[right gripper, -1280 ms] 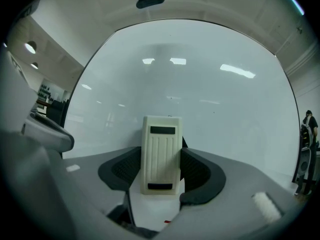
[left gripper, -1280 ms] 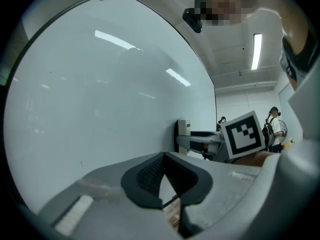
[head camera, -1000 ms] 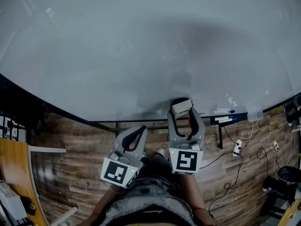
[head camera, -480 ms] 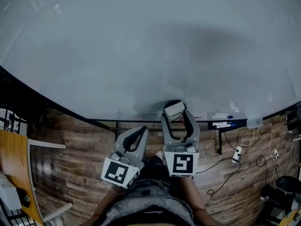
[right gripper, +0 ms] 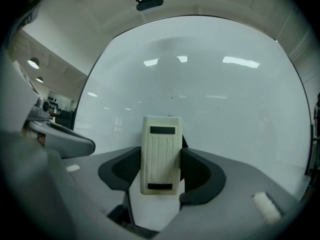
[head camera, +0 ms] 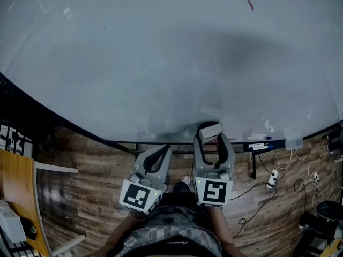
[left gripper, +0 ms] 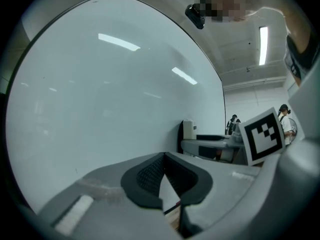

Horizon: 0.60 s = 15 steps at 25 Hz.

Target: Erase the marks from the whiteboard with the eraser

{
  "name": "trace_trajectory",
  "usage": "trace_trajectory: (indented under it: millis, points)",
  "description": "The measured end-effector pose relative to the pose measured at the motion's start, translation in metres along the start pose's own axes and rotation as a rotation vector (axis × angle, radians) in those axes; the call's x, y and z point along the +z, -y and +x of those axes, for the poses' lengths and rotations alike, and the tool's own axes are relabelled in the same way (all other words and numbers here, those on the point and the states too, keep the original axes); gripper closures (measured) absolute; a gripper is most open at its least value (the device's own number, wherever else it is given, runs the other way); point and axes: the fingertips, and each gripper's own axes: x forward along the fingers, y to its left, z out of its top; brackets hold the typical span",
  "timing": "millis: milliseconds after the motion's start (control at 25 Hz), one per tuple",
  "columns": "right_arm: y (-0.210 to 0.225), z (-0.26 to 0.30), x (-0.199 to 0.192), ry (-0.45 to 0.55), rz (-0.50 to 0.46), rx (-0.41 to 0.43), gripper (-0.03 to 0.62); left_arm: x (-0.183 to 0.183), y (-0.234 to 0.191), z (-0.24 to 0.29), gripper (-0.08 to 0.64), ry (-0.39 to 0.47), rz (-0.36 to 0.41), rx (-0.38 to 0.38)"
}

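The whiteboard [head camera: 161, 52] fills the upper part of the head view, with one short red mark [head camera: 251, 5] near its top right. My right gripper [head camera: 211, 134] is shut on the white eraser [head camera: 209, 130], held low in front of the board's bottom edge. In the right gripper view the ribbed eraser [right gripper: 160, 155] stands upright between the dark pads, with the board [right gripper: 210, 89] behind. My left gripper [head camera: 160, 152] hangs lower left, jaws closed together on nothing. The left gripper view shows its closed tips [left gripper: 163, 171] before the board [left gripper: 100, 94].
A marker tray [head camera: 252, 141] with pens runs under the board's lower edge. Cables and a power strip [head camera: 272, 176] lie on the wooden floor at right. A wooden table edge [head camera: 16, 197] is at far left. People stand in the far background [left gripper: 285, 116].
The view shifted so the red mark now shows lower and further right on the board. My right gripper with the eraser moved slightly right and down; the left stayed low.
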Motion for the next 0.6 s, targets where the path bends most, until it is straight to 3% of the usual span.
trace_trajectory:
  millis: [160,600]
  points:
    - [-0.011,0.004,0.000,-0.011,0.033,-0.071,0.344,0.001,-0.020,-0.013,0.557,-0.009,0.016,-0.041]
    - [-0.098,0.023,0.013,-0.007,0.022,-0.069,0.344,0.004,-0.069,-0.054,0.557,-0.021,0.023,-0.122]
